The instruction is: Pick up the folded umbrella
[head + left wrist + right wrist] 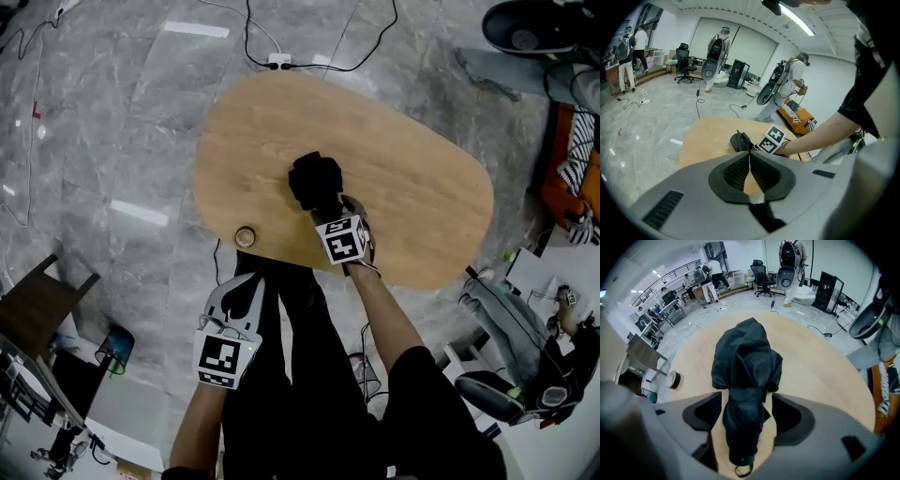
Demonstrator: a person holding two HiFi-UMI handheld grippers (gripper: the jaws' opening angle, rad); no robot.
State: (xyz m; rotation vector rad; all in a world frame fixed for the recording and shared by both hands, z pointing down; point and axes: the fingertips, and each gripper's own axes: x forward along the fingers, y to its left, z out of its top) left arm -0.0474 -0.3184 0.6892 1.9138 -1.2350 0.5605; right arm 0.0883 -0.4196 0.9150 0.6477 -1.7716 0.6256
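Covering one end of the umbrella from above, the right gripper sits open around it; the left gripper is closed, empty.

Head view steeply down, all share table

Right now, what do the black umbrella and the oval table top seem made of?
Black folded umbrella: thin synthetic fabric, probably nylon, matte; it shows soft creases and loose folds. Oval light-brown table top: wood or wood-look laminate, smooth satin finish; fine grain lines show.
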